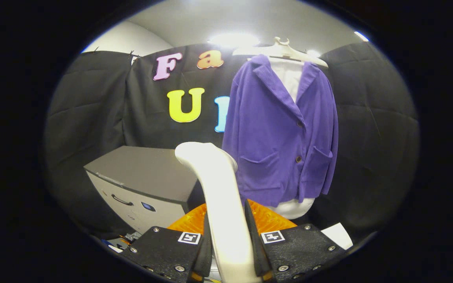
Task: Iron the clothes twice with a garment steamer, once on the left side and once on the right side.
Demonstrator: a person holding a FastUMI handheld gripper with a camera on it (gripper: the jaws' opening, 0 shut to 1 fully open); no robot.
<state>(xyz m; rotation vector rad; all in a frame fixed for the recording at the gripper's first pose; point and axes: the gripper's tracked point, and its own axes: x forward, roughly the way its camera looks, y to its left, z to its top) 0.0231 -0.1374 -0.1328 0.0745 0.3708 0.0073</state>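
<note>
Gripper view: the claw (230, 251) is clamped on the smooth white plastic handle of the garment steamer (220, 196), both fingers pressing its sides. Beyond, toward 1 o'clock, a purple corduroy jacket (281, 133) hangs on a white hanger (285, 49). At 10 o'clock stands a grey box-shaped cabinet (144, 184).

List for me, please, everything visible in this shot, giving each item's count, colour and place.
garment steamer: one, white, handle between the fingers, head rising ahead of them.
jacket: one, purple, on a hanger beyond the steamer.
hanger: one, white, atop the jacket.
white garment: one, under the jacket.
cabinet: one, grey, beside the jacket.
orange object: one, just beyond the fingers.
claw: one, both fingers pressing the steamer handle.
</note>
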